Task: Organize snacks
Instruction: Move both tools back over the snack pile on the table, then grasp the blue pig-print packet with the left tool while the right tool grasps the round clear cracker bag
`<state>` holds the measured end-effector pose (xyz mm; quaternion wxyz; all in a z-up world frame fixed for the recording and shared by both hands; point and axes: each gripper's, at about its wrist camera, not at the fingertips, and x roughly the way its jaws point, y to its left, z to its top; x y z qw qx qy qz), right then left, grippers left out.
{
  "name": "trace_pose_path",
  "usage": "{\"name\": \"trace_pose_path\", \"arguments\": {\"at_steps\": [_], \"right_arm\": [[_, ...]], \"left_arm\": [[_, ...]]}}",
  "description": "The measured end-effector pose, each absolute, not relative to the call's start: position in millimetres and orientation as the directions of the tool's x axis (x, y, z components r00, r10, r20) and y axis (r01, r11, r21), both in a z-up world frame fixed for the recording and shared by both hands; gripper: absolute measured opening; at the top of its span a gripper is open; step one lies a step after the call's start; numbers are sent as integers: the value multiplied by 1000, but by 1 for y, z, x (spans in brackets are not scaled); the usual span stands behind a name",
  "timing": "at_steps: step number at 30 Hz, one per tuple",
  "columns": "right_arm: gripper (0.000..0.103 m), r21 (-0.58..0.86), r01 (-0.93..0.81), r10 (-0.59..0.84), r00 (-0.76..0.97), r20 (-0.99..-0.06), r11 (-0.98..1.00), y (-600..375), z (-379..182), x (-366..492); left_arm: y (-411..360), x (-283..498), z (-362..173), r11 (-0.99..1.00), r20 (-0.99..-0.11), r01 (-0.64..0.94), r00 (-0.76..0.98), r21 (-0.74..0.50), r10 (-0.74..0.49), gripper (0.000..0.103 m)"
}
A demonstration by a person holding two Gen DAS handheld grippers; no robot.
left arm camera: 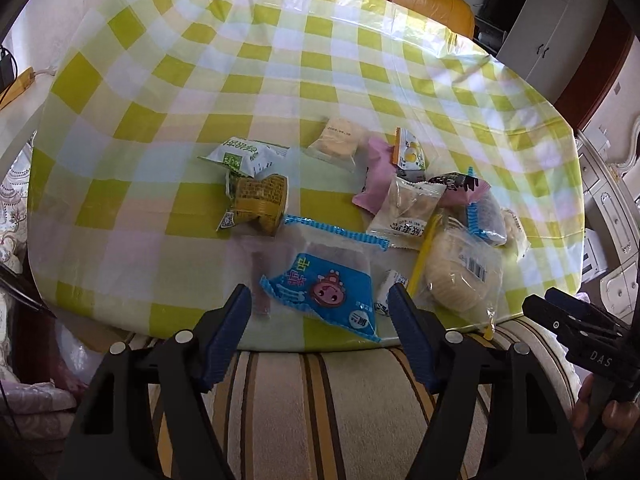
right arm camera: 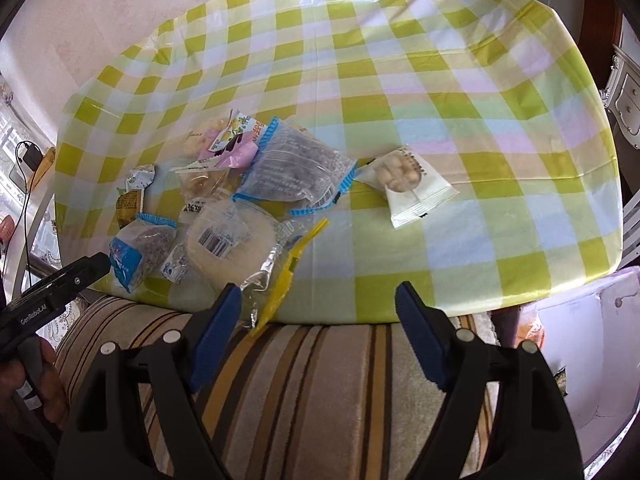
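A heap of wrapped snacks lies at the near side of the checked tablecloth (left arm camera: 280, 60). My left gripper (left arm camera: 320, 300) stands open just above a blue and clear packet with a pink cartoon face (left arm camera: 328, 280), its pads off the wrapper. Further in are a yellow corn-print cup (left arm camera: 260, 204), a green-white packet (left arm camera: 240, 156), a pink packet (left arm camera: 378, 176) and a round pale cake in a clear bag (left arm camera: 456, 276). My right gripper (right arm camera: 318, 294) is open and empty over the table's near edge, beside that cake bag (right arm camera: 232, 240). A white packet (right arm camera: 408, 184) lies apart to the right.
A striped cushion (right arm camera: 320, 392) sits under both grippers, below the table edge. A white box (right arm camera: 580, 360) stands at the right of the table. An orange chair (left arm camera: 432, 0) and pale cabinets (left arm camera: 552, 32) are beyond the far side. A hand grips each tool.
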<state>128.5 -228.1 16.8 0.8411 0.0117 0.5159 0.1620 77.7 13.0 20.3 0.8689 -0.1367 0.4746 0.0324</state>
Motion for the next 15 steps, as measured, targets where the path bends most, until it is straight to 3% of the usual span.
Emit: {"name": "trace_pose_path", "arguments": {"at_steps": [12, 15], "right_arm": [[86, 228, -259, 314, 367, -876, 938, -192, 7, 152], [88, 239, -247, 317, 354, -880, 939, -183, 4, 159]], "left_arm": [[-3, 111, 1, 987, -876, -115, 480, -112, -43, 68], [-7, 114, -7, 990, -889, -104, 456, -92, -34, 60]]}}
